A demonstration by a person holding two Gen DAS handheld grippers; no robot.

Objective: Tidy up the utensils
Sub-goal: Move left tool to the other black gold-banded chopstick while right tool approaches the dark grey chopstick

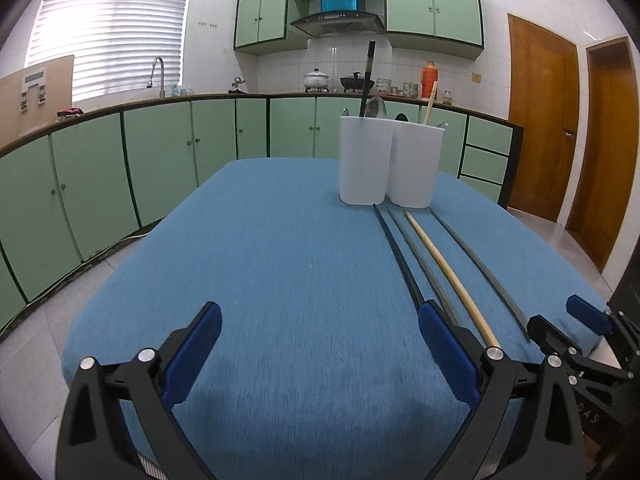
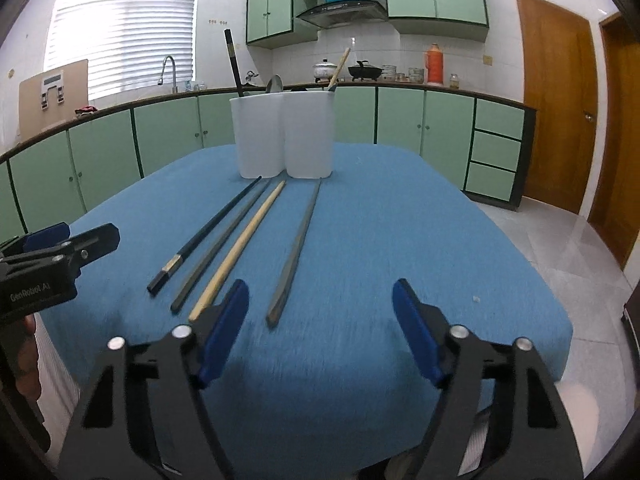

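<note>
A: How do the left tongs [image 1: 320, 344] stand?

B: Spread wide, low over the blue table [image 1: 280, 272], with nothing between the blue pads. The near end of the black chopstick [image 1: 396, 252] is hidden behind the right-hand pad.

A: And the right tongs [image 2: 320, 324]?

B: Also apart, a good gap between the pads, nothing gripped. They hang over the near edge of the table, and the near end of the grey chopstick [image 2: 296, 248] lies on the cloth in front of that gap, nearer the left pad. That pad covers the near tip of the pale wooden chopstick [image 2: 240, 248].

A: Where are the utensils, taking the white holder [image 2: 284, 136] as the mark?

B: Four sticks lie flat on the cloth in front of the holder, far tips close to its base, fanning toward the tongs: black, a dark grey chopstick [image 2: 224, 248], wooden, then the grey one set a little apart. Inside the holder stand a black stick, a wooden stick and spoons.

A: The holder itself?

B: Upright, two joined cups, at the far end of the table.
</note>
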